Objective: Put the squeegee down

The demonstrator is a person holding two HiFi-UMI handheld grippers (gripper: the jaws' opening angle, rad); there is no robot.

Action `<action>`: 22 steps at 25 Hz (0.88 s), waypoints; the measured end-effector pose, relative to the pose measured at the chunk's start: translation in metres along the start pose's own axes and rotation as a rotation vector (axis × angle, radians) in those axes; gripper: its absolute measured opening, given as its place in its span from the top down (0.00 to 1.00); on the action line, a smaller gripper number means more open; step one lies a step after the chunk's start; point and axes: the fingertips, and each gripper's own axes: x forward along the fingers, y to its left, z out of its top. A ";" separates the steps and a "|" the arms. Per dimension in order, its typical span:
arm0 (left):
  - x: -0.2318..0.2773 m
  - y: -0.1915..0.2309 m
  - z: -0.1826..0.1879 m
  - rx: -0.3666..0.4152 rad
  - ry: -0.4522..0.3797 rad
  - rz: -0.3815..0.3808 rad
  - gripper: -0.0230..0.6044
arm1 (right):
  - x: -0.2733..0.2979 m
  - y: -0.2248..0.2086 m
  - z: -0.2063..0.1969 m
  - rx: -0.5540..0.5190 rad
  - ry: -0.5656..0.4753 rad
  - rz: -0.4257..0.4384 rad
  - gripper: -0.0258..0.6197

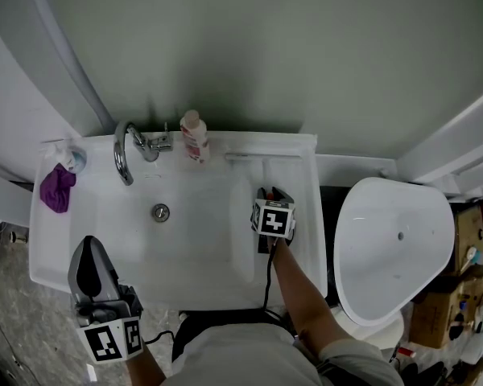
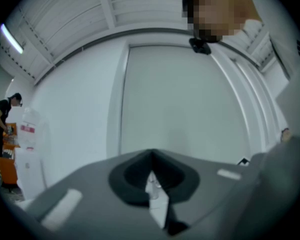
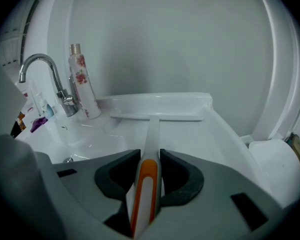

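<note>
The squeegee (image 3: 149,181) has a white handle with an orange stripe. Its blade (image 3: 157,116) lies across the back ledge of the white sink (image 3: 220,129). My right gripper (image 3: 150,154) is shut on the handle, with a pad against each side. In the head view this gripper (image 1: 272,195) hangs over the sink's right part, and the squeegee (image 1: 256,158) reaches toward the back rim. My left gripper (image 1: 89,244) hovers at the sink's front left corner. Its jaws meet at the tips and point at a bare wall, so this gripper (image 2: 151,156) is shut and holds nothing I can make out.
A chrome faucet (image 1: 125,155) and a flowered bottle (image 1: 195,137) stand at the back of the sink (image 1: 48,272). A purple cloth (image 1: 56,188) lies on its left rim. The drain (image 1: 160,211) sits mid-basin. A white toilet (image 1: 394,248) is to the right.
</note>
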 end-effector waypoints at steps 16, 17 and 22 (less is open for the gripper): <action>-0.014 0.007 0.010 0.000 -0.029 -0.037 0.95 | -0.019 0.002 0.003 0.020 -0.023 0.018 0.74; -0.015 0.008 0.012 -0.002 -0.034 -0.043 0.95 | -0.024 0.003 0.004 0.022 -0.037 0.018 0.74; -0.019 0.010 0.019 -0.008 -0.058 -0.087 0.95 | -0.059 0.007 0.013 0.017 -0.126 0.012 0.79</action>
